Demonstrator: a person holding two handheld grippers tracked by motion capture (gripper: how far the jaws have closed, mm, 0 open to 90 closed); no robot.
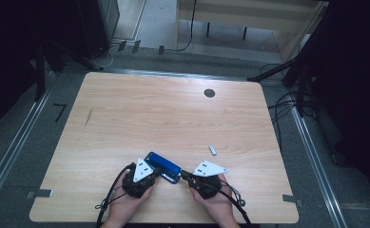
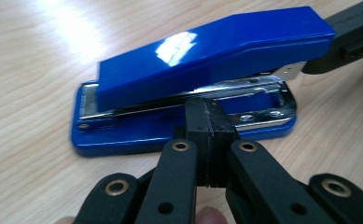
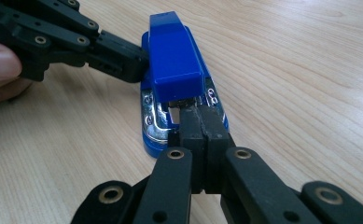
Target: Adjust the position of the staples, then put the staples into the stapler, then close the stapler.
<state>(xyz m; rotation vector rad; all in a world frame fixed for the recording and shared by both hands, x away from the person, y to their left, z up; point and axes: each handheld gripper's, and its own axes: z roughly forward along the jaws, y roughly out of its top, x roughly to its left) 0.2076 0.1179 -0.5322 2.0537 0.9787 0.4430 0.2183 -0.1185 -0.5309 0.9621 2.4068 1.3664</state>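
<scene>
Blue stapler (image 1: 163, 166) lies on the wooden bench (image 1: 140, 118) near its front edge, between both hands. No brand, label or writing is legible on it. Left gripper (image 2: 206, 114) has its fingers pressed together, tips against the stapler's long side. Right gripper (image 3: 199, 122) likewise has fingers closed flat together, tips at the stapler's open metal end, under the raised top.
</scene>
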